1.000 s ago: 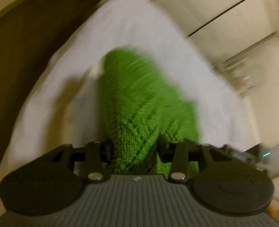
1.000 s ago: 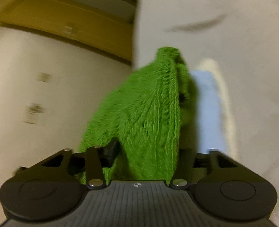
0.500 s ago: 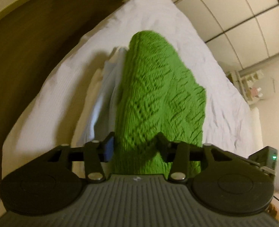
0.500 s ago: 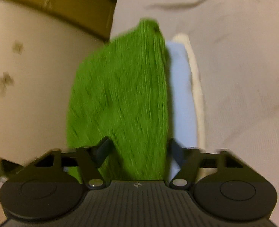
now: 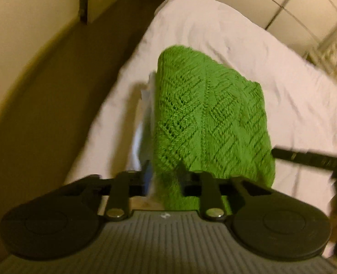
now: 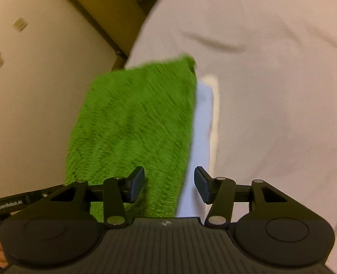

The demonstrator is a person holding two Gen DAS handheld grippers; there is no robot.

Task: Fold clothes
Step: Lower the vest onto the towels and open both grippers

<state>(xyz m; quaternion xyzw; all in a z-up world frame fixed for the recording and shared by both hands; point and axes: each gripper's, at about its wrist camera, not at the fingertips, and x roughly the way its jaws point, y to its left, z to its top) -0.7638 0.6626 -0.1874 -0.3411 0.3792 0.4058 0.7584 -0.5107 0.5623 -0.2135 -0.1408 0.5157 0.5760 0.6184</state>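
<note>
A home bedroom: white-sheeted bed [image 5: 225, 29] mid-frame, panelled wardrobe doors [image 5: 282, 2] upper right, dark wooden floor [image 5: 61, 86] at left.

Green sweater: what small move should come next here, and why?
Probably open the left hand-held gripper and draw it back. It is pinching the green sweater, which lies over the pale folded clothes on the bed, while the right hand-held gripper is open.
</note>
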